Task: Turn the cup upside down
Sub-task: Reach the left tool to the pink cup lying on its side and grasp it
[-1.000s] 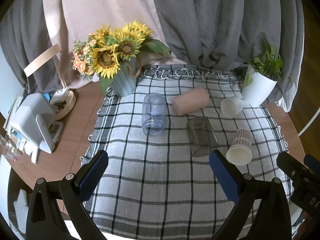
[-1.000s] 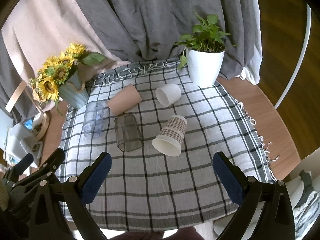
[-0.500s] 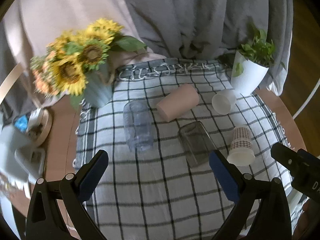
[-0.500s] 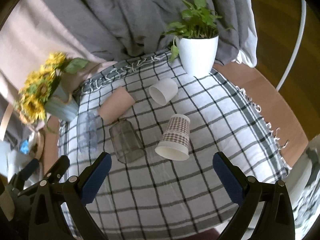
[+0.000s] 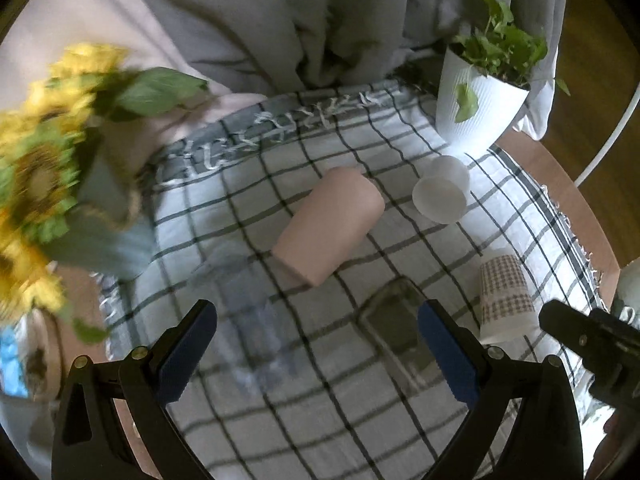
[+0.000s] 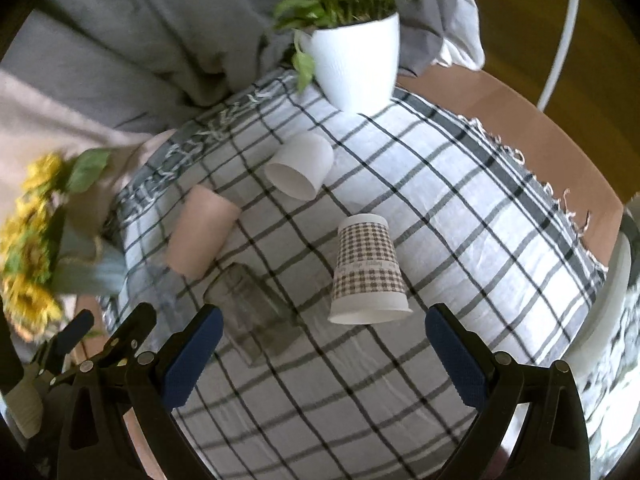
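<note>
Paper gingham cup (image 6: pixel 368 268) on its side, light, crushable | grip mid-wall gently | right gripper (image 6: pixel 320 356) wide, empty | left gripper (image 5: pixel 316 344) wide, empty

No legible text found. The checked paper cup (image 6: pixel 368 270) lying on its side carries a pale band across its middle with faint printed lettering (too small and blurred to read from the right wrist view). In the left wrist view the same cup (image 5: pixel 506 294) shows only its check pattern.
</note>
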A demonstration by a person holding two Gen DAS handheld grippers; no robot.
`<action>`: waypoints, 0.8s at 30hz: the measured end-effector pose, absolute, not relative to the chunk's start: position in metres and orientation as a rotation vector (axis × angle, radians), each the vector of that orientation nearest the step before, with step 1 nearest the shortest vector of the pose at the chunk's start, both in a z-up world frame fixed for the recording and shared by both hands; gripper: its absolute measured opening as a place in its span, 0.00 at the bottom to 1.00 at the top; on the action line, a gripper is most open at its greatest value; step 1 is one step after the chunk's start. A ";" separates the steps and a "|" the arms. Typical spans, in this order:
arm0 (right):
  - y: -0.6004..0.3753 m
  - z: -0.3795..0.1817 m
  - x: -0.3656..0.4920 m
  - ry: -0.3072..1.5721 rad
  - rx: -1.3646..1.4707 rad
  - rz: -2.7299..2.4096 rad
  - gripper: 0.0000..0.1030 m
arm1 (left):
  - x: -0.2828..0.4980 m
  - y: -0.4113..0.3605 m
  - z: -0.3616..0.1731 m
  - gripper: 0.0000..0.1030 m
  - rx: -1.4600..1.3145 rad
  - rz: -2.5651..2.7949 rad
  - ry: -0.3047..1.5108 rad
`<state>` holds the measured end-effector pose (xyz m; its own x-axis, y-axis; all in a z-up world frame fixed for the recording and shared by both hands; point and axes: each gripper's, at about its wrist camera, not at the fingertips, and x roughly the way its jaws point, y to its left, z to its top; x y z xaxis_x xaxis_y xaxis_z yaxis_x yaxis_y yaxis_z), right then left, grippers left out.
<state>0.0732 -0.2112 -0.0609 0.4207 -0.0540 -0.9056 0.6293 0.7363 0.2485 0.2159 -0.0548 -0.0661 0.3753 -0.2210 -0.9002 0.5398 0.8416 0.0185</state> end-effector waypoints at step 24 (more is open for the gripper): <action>-0.221 -0.101 0.132 1.123 0.722 -0.706 0.99 | 0.306 -0.121 -0.162 0.96 0.516 -0.630 1.236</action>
<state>0.1325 -0.2211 -0.1005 0.2754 -0.1330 -0.9521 0.8004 0.5802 0.1505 0.3060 -0.1212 -0.1616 0.2011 -0.1596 -0.9665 0.6886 0.7248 0.0236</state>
